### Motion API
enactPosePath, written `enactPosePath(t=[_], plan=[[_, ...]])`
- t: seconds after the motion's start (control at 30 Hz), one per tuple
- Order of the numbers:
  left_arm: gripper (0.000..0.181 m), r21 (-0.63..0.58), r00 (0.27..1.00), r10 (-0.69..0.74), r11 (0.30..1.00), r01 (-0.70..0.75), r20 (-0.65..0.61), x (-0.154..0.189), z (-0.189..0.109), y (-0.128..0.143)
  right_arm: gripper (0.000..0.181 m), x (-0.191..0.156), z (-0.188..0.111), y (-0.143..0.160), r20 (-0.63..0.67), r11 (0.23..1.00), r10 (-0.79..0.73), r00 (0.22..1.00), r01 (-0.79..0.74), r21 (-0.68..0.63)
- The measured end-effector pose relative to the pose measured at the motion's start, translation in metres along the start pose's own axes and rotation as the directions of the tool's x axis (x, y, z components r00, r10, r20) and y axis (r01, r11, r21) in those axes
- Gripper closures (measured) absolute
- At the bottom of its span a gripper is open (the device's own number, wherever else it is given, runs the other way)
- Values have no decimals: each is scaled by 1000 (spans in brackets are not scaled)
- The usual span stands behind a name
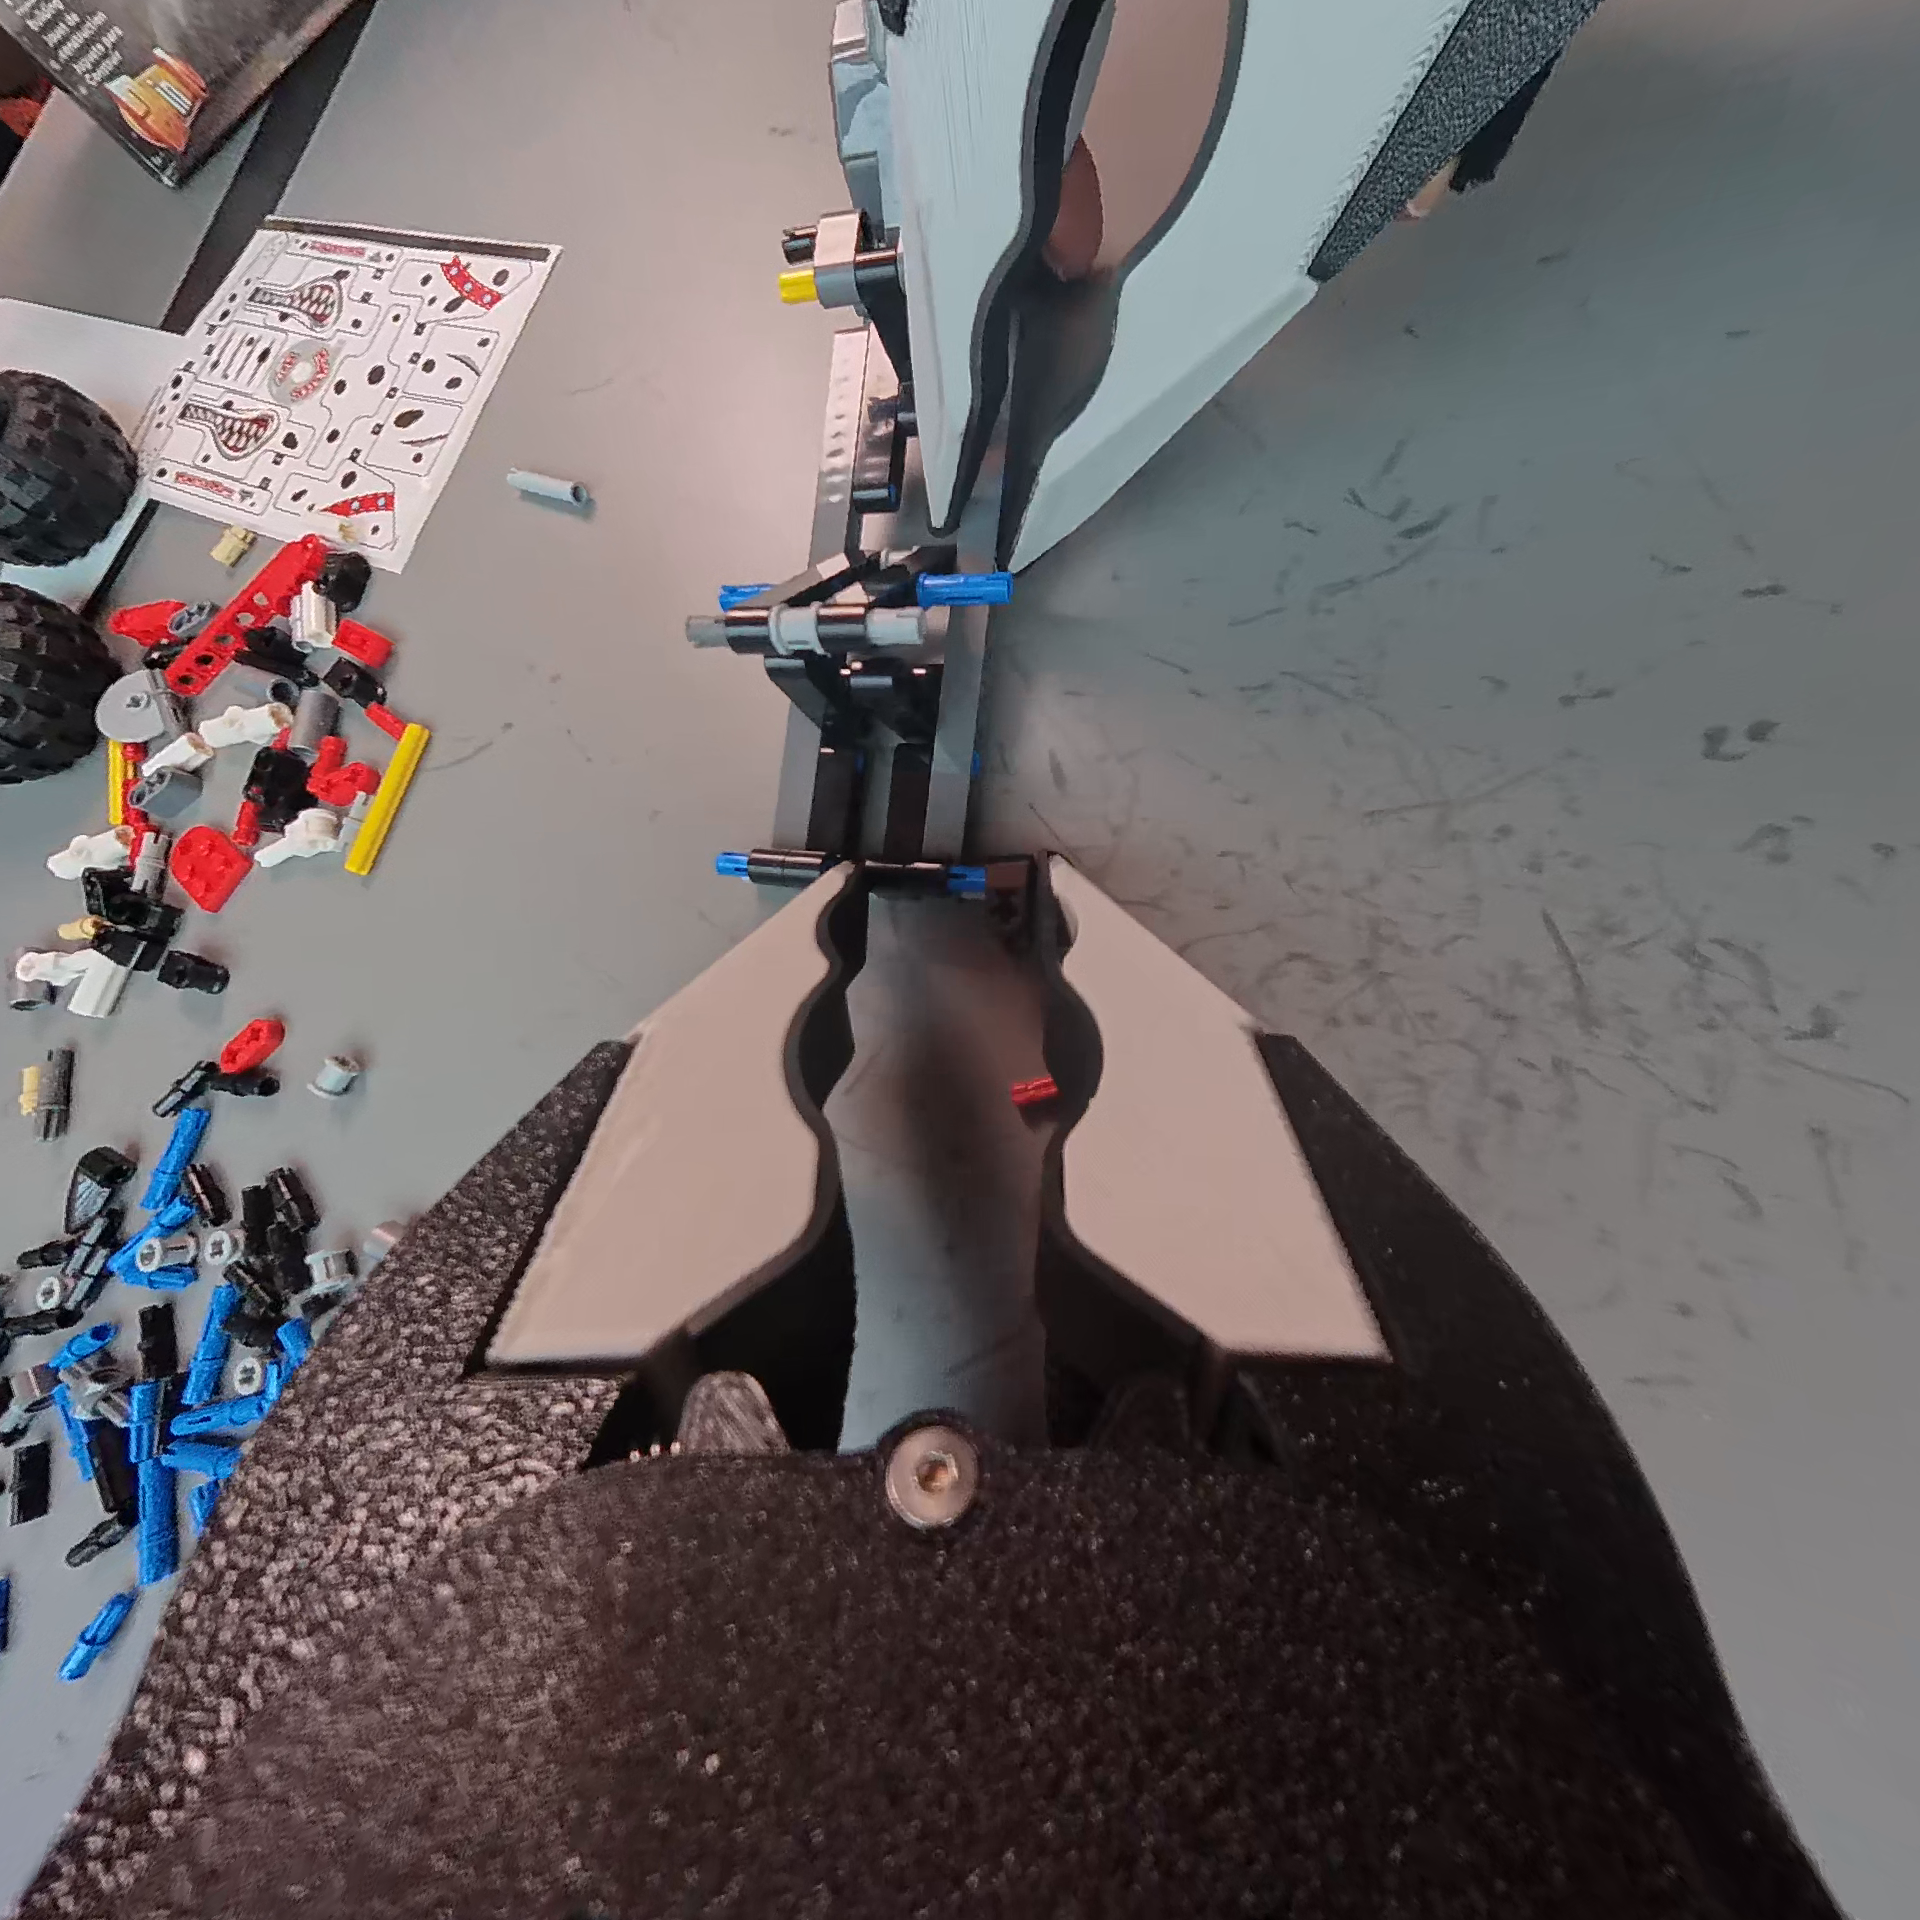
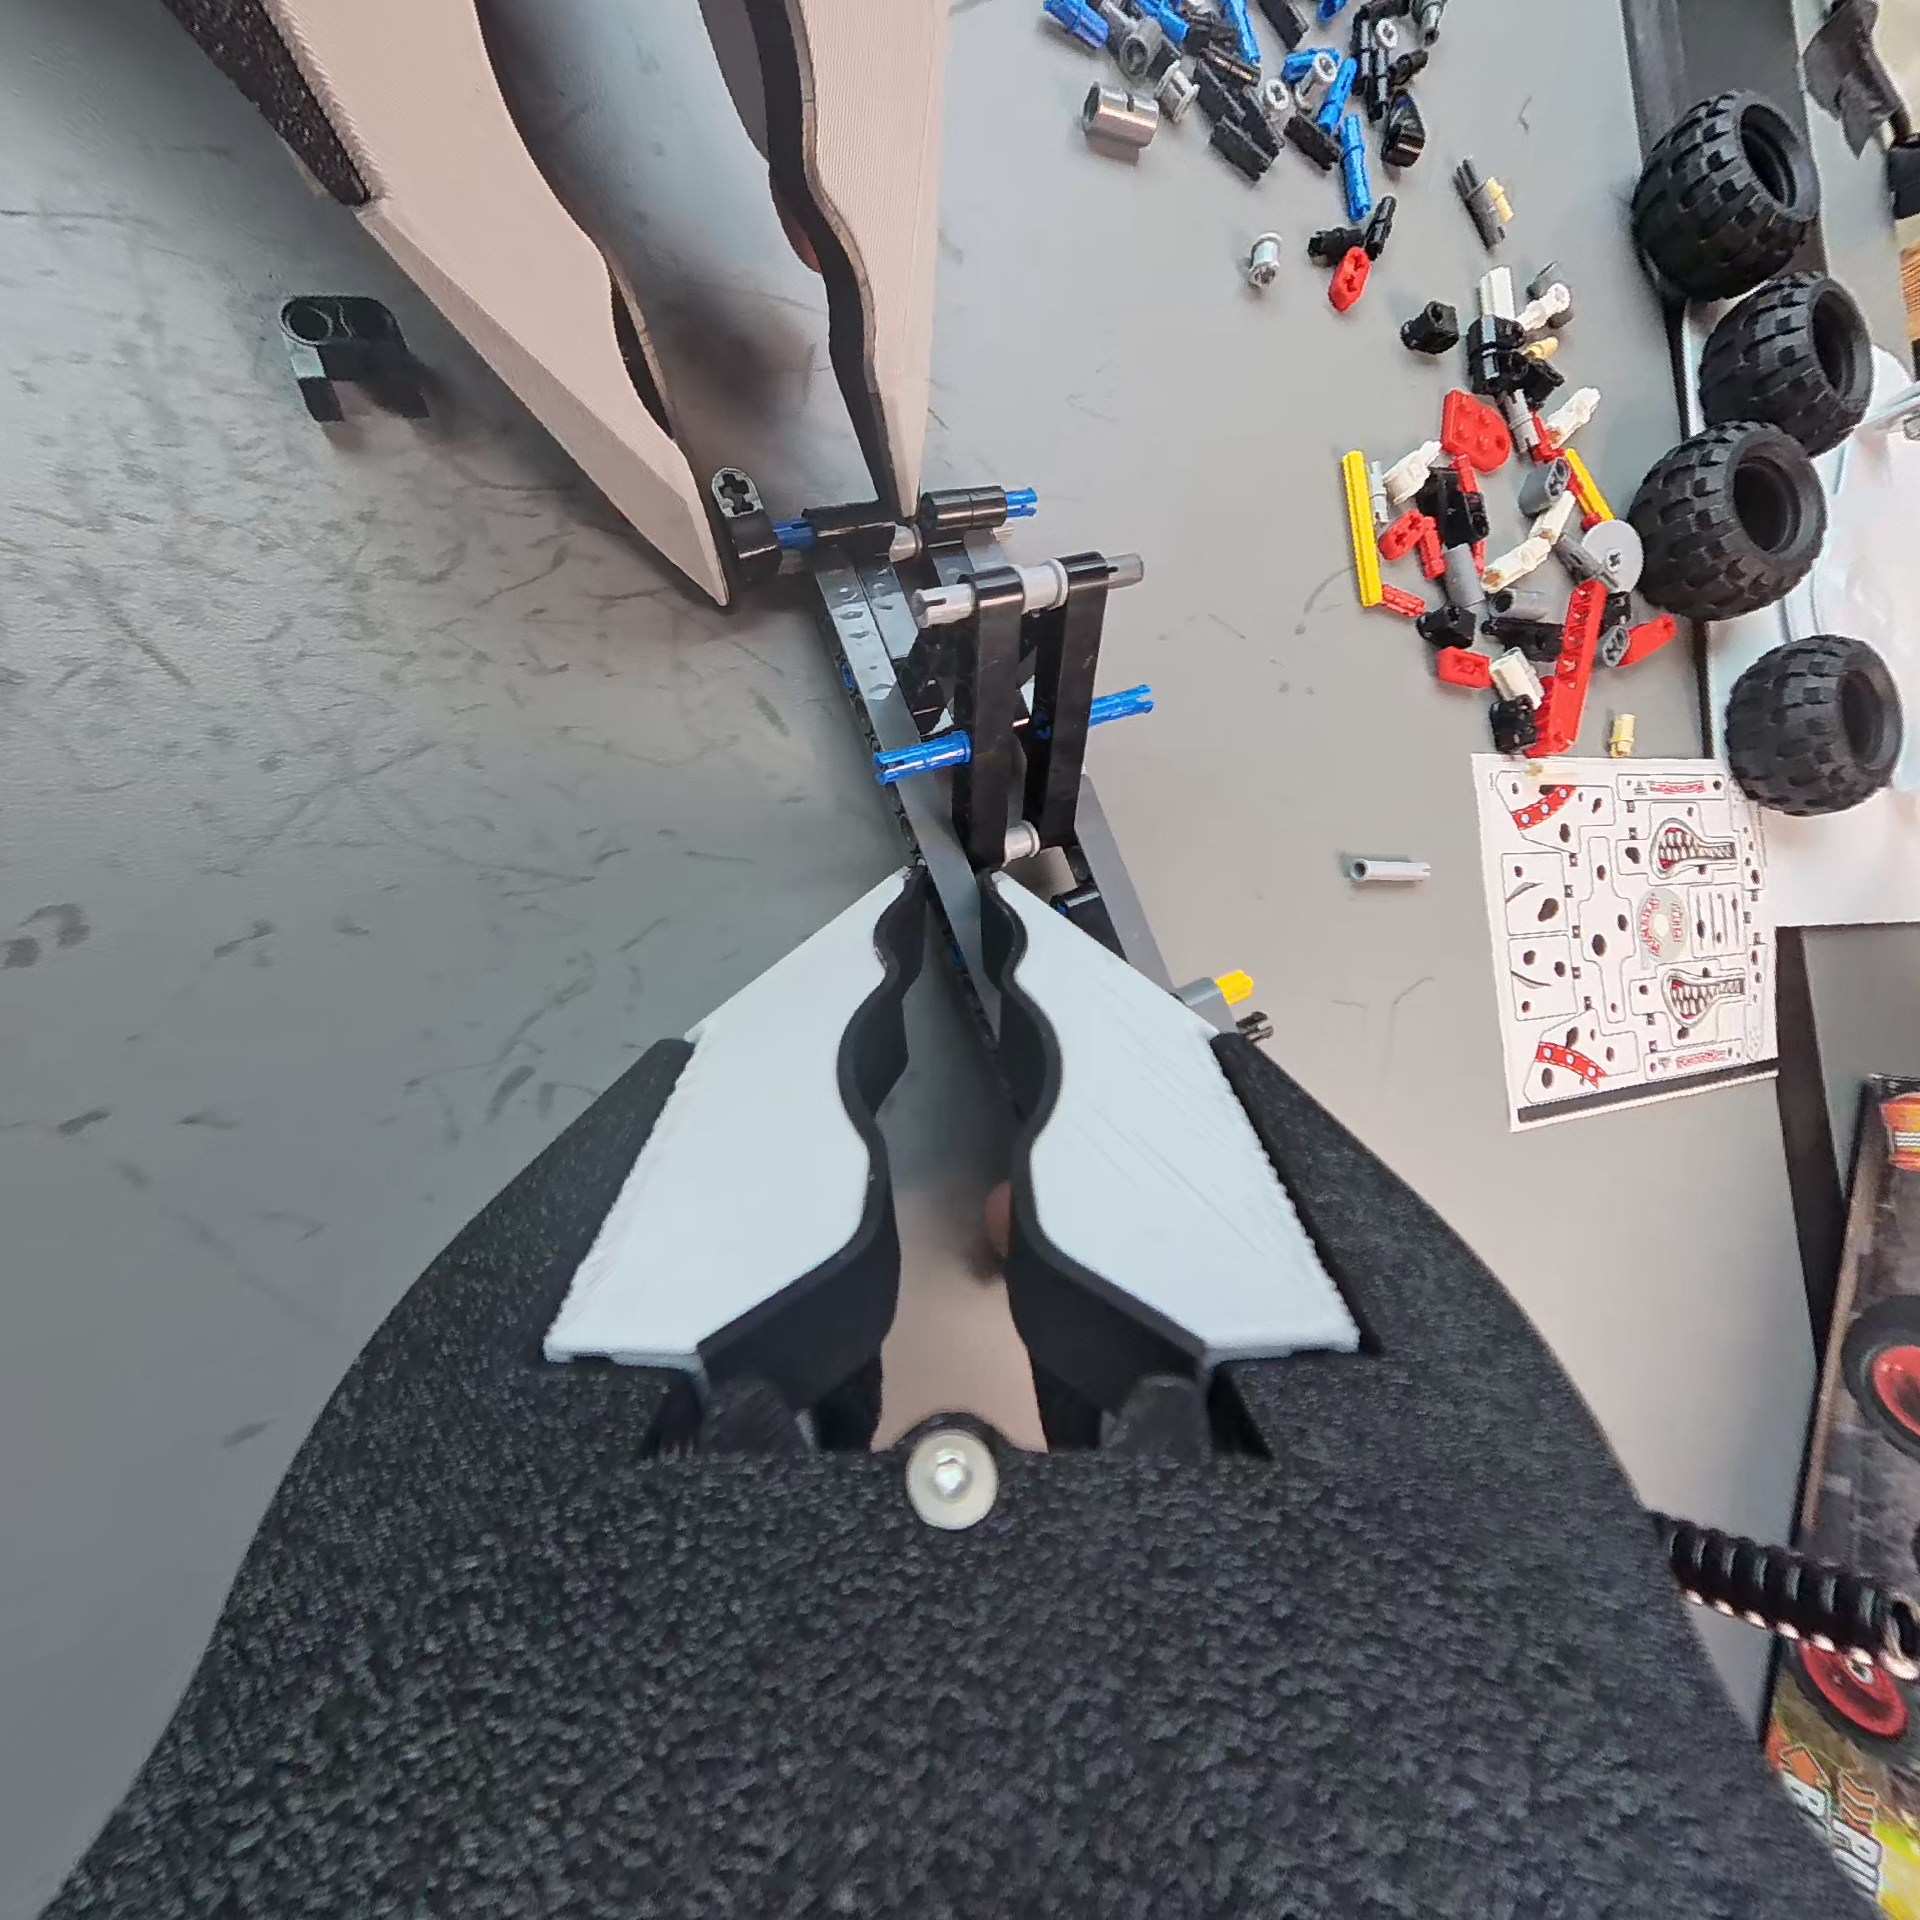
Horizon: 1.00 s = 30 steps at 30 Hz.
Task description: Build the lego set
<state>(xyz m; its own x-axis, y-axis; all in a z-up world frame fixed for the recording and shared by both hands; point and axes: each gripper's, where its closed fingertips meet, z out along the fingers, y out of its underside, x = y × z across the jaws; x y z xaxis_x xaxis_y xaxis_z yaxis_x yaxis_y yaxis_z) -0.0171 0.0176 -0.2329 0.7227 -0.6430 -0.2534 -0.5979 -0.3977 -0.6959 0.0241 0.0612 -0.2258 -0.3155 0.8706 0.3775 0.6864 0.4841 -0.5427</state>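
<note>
While both grippers' jaws clamped opposite ends of the frame (image 2: 987, 707) at centre, twisting could have popped a blue pin (image 2: 920, 755) onto the bench (image 2: 312, 935).

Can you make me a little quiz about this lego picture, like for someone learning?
1. How many black tyres lie on the table?
2. True or false: both grippers hold the lego frame.
3. Which is beside the tyres: A) a sticker sheet, B) a cup?

Key:
1. Four.
2. True: the left gripper and the right gripper each have their jaws closed on one end of it.
3. A.
</note>
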Motion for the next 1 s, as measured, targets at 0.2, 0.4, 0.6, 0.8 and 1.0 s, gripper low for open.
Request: enactPosePath(t=[0.2, 0.4, 0.6, 0.8, 1.0], plan=[[148, 22, 998, 68, 997, -68, -12, 1, 0, 0, 171, -1, -1, 0, 2, 1000, -5, 1000, 5, 9], [148, 39, 992, 129, 991, -129, -11, 2, -1, 0, 172, -3, -2, 0, -8, 1000, 1, 1000, -1, 12], [149, 43, 990, 141, 989, -141, -16, 3, -2, 0, 172, -4, -3, 0, -5, 1000, 7, 1000, -7, 17], [149, 44, 993, 103, 994, -100, -65, 4, -2, 0, 172, -4, -3, 0, 2, 1000, 2, 1000, -2, 22], [149, 30, 983, -54, 998, 60, -175, 3, -3, -1, 172, -4, -3, -1, -5, 1000, 8, 1000, -8, 23]])
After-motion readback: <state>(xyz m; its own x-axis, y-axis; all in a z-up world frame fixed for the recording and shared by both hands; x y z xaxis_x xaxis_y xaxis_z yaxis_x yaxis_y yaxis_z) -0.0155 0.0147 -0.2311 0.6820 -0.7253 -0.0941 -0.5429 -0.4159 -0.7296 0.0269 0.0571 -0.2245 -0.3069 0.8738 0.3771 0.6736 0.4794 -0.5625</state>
